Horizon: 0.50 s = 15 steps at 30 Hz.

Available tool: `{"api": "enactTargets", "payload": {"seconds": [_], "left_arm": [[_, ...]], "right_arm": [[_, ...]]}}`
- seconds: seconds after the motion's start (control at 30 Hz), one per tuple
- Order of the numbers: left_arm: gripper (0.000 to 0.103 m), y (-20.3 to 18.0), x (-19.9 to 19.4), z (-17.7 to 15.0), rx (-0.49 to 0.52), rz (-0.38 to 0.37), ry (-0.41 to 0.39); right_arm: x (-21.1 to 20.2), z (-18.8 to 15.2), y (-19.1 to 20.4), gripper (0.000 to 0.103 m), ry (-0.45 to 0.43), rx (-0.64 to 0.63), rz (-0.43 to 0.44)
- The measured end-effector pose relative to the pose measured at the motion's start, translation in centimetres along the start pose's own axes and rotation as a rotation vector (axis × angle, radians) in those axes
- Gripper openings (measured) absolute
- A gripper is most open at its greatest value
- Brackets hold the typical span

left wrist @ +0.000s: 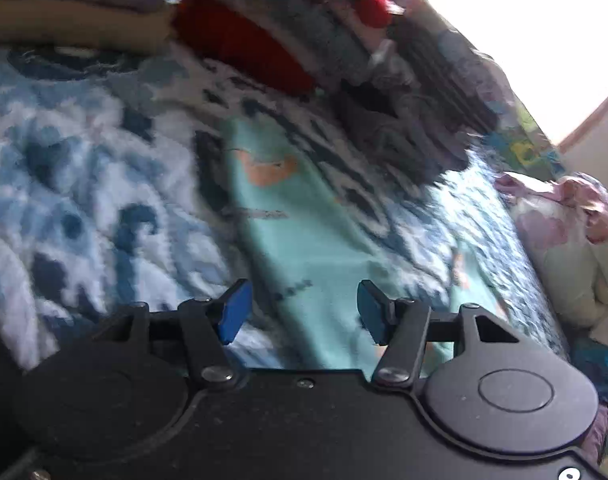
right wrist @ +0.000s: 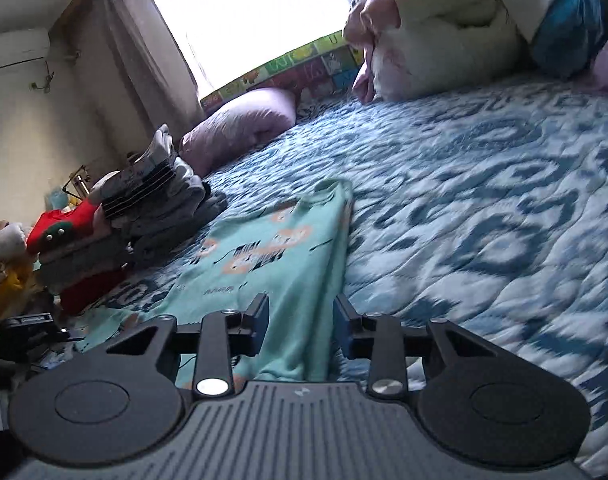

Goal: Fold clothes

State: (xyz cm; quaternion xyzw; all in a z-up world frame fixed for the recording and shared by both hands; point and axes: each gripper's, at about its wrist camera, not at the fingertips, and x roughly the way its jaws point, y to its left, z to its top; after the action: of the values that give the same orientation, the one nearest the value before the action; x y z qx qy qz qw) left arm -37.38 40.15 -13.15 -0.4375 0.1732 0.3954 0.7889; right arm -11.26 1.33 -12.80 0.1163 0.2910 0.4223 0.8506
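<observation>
A mint-green garment (left wrist: 299, 232) with orange and dark prints lies flat as a long folded strip on the blue-and-white patterned bedspread (left wrist: 83, 184). My left gripper (left wrist: 299, 312) is open and empty, just above the near end of the garment. In the right wrist view the same garment (right wrist: 279, 248) stretches away from me. My right gripper (right wrist: 301, 328) is open and empty over the garment's near right edge. Part of the other gripper (right wrist: 27, 328) shows at the far left of that view.
A stack of folded clothes (right wrist: 143, 216), grey, striped and red, stands left of the garment; it also shows in the left wrist view (left wrist: 263, 40). A lilac pillow (right wrist: 239, 124) and rolled quilts (right wrist: 444, 40) lie by the bright window (right wrist: 255, 16). Bedspread (right wrist: 484, 200) extends to the right.
</observation>
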Motion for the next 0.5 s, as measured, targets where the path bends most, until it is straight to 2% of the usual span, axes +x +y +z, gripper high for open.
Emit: {"api": "enactTargets", "payload": {"seconds": [0.1, 0.2, 0.23, 0.3, 0.33, 0.4, 0.5], "left_arm": [[0.057, -0.8, 0.6, -0.5, 0.05, -0.001, 0.008], [0.057, -1.0, 1.1, -1.2, 0.077, 0.004, 0.02], [0.057, -1.0, 1.1, -1.3, 0.085, 0.006, 0.021], [0.057, -1.0, 1.1, -1.2, 0.089, 0.003, 0.021], [0.057, -0.8, 1.1, -1.1, 0.084, -0.002, 0.022], [0.057, -0.6, 1.0, -0.9, 0.075, -0.008, 0.023], [0.057, -0.6, 1.0, -1.0, 0.074, -0.01, 0.024]], "right_arm": [[1.0, 0.1, 2.7, 0.034, -0.01, -0.173, 0.014], [3.2, -0.4, 6.0, 0.031, 0.013, -0.429, -0.08], [4.2, -0.6, 6.7, 0.031, 0.047, -0.498, -0.11], [6.8, -1.5, 7.0, 0.029, 0.208, -0.585, -0.188], [7.0, -1.6, 7.0, 0.029, 0.227, -0.59, -0.2], [6.5, -1.3, 7.3, 0.024, 0.205, -0.585, -0.199], [5.1, -0.8, 8.6, 0.024, 0.089, -0.618, -0.178]]}}
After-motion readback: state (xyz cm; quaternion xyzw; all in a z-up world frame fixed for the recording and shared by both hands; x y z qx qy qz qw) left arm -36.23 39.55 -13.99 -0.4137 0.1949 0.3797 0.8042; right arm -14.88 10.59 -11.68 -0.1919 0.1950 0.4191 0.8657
